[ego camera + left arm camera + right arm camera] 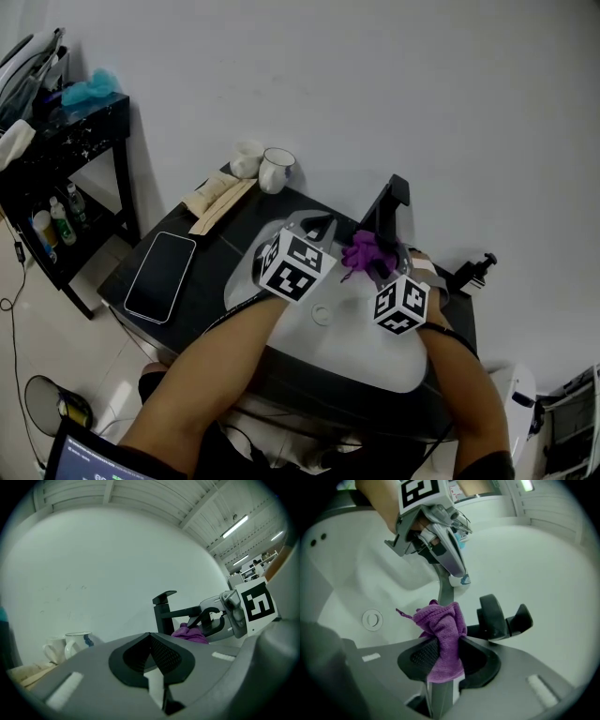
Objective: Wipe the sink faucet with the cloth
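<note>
Right tool (444, 652) clamps cloth (442, 632) against faucet (388, 212); white sink (330, 354), black counter (214, 251).

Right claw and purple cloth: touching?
Touching. The right gripper view shows the purple cloth pinched between the jaws of the right claw, with both pads pressed against it and the rest bunched above them.

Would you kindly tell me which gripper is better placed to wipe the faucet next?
Right. The right gripper is shut on the purple cloth, which sits right at the spout of the black faucet. The left gripper is shut on nothing, off to the faucet's side.
</note>
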Motion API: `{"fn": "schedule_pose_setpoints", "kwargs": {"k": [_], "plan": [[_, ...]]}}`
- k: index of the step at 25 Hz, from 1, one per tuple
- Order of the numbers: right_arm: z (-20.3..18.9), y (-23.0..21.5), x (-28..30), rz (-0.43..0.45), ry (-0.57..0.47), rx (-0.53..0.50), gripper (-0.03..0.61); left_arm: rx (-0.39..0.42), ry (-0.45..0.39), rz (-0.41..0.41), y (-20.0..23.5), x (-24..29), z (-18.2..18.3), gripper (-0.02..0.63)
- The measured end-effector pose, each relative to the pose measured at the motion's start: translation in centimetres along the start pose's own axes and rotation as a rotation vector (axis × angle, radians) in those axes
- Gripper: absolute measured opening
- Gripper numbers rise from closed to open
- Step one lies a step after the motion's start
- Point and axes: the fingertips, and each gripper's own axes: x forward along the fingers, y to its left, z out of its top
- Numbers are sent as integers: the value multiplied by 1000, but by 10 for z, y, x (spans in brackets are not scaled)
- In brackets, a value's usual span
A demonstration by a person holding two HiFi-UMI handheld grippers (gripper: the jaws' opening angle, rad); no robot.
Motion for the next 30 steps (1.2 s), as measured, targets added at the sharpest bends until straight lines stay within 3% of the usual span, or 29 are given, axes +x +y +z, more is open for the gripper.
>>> {"fn": "schedule_pose_setpoints", "kwargs": {"k": [7,13,20,24,30], "plan": [[-23,-4,-21,-9,22,-12,127,16,32,7,0,-2,-5,17],[-73,-91,-31,-152,106,108,124,16,31,12,2,-3,-7,17],[-63,-173,-33,-288,103,109,122,10,29,15,4,-2,-7,17],[-53,-176,-22,-288,97,61,118,5,20,19,5,-2,-3,17],[-56,-146,-3,-231,123,7,118,0,8,12,5,-2,-1,17]]}}
